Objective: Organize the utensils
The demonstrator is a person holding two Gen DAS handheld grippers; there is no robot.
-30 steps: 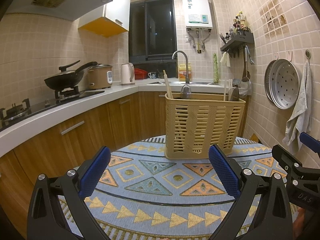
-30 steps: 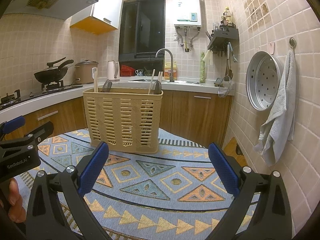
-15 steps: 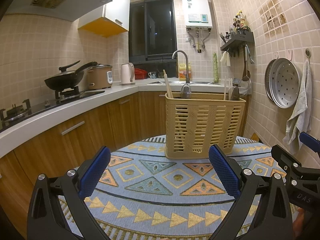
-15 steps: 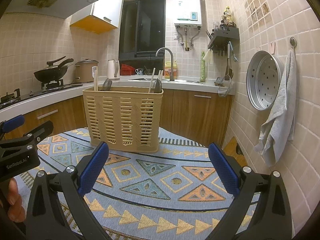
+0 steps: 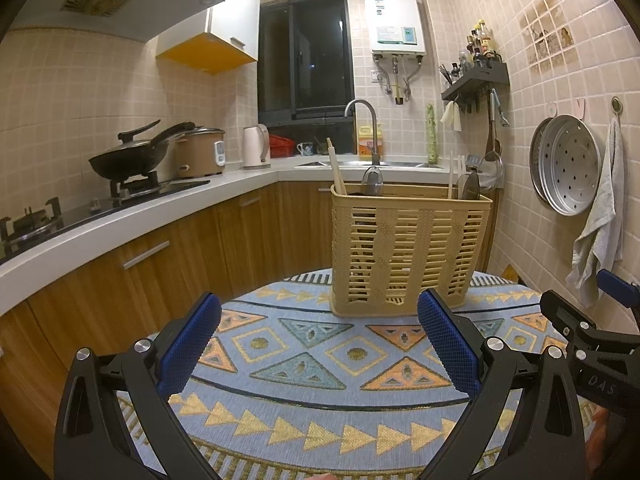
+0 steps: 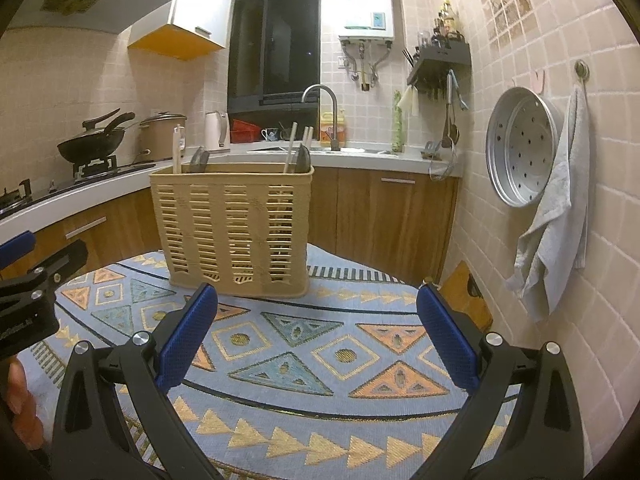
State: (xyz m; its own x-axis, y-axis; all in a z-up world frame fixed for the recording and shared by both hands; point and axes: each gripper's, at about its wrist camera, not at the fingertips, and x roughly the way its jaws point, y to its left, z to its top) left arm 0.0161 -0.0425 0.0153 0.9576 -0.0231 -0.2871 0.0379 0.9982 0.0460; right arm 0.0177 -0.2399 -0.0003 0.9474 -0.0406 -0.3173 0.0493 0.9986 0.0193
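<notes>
A tan slotted utensil basket (image 5: pixel 408 252) stands upright at the far side of a round table with a patterned blue cloth (image 5: pixel 320 364). It also shows in the right wrist view (image 6: pixel 234 232). Chopsticks (image 5: pixel 336 172) and dark spoons (image 5: pixel 372 182) stick out of its left end, more chopsticks (image 5: pixel 452 176) and a spoon (image 5: pixel 469 186) out of its right end. My left gripper (image 5: pixel 320 344) is open and empty, short of the basket. My right gripper (image 6: pixel 318 336) is open and empty, to the basket's front right.
A counter (image 5: pixel 132 216) with a wok (image 5: pixel 128 158), rice cooker (image 5: pixel 200 152) and kettle (image 5: pixel 255 147) runs along the left. A sink and tap (image 5: pixel 364 120) are behind. A steamer tray (image 6: pixel 520 144) and towel (image 6: pixel 556 208) hang on the right wall.
Both grippers have barely shifted; the right wrist view has eased slightly towards the basket. Nothing was taken hold of or let go.
</notes>
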